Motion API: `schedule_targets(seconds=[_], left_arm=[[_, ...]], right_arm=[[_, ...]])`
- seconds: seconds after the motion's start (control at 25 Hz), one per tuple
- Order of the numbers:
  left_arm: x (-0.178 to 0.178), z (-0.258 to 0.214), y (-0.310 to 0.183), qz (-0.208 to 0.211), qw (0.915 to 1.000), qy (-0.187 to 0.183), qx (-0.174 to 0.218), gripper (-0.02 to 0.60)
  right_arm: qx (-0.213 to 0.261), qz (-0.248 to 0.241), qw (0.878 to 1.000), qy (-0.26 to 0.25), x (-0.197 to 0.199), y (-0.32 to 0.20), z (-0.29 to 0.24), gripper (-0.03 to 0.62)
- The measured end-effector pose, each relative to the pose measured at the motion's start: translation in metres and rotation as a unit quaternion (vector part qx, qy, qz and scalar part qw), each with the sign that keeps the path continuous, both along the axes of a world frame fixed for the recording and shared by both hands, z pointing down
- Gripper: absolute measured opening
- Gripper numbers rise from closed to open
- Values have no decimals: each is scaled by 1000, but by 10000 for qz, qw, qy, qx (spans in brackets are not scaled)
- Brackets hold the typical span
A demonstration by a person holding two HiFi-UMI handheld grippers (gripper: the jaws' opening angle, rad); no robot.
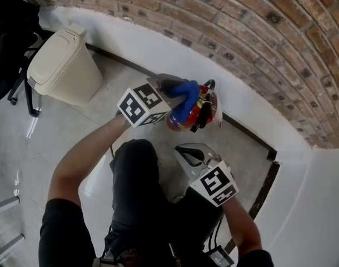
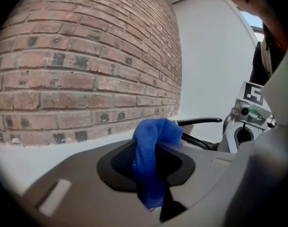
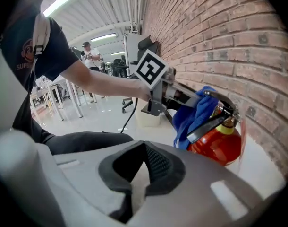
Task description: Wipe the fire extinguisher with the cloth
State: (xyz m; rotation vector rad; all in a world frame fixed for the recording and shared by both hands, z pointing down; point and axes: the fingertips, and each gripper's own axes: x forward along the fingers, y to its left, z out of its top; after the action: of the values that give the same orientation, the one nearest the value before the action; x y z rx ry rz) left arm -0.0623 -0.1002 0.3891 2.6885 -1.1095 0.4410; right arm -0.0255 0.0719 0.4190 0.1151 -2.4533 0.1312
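Observation:
A red fire extinguisher (image 1: pixel 207 114) stands on the floor against the white base of the brick wall. My left gripper (image 1: pixel 175 88) is shut on a blue cloth (image 1: pixel 185 98), which drapes over the extinguisher's top and black handle (image 2: pixel 199 122). In the left gripper view the cloth (image 2: pixel 151 157) hangs bunched between the pads. My right gripper (image 1: pixel 187 151) hovers nearer to me, in front of the extinguisher, shut with nothing in it. From the right gripper view (image 3: pixel 144 167) I see the extinguisher (image 3: pixel 220 144), the cloth (image 3: pixel 193 117) and the left gripper (image 3: pixel 182 98) just ahead.
A beige lidded bin (image 1: pixel 64 65) stands to the left by the wall. The curved brick wall (image 1: pixel 242 26) rises behind the extinguisher. A black chair (image 1: pixel 5 54) is at the far left. My dark-trousered knees are below the grippers. Tables and people (image 3: pixel 89 53) are far behind.

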Motion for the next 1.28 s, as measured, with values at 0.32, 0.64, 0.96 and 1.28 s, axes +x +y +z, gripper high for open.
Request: schedule_targets(seconds=[0.32,0.64,0.96,1.28], left_arm=[[14,-2,-39,893,9959,-95,-128,87],[25,18,-68,881,9959,48,-199,83],[-1,95,-70,231,9976,177,-635,75],[-10,193,-47,-274,9914,508,-1178,72]], right_arm=[[-112,60,9997,204,1,6,20,3],[81,158,9983,552,12,-1,23,3],[25,291,9974,666,10,-5,51,3],[-115,541,9960,706,6,-22,87,3]])
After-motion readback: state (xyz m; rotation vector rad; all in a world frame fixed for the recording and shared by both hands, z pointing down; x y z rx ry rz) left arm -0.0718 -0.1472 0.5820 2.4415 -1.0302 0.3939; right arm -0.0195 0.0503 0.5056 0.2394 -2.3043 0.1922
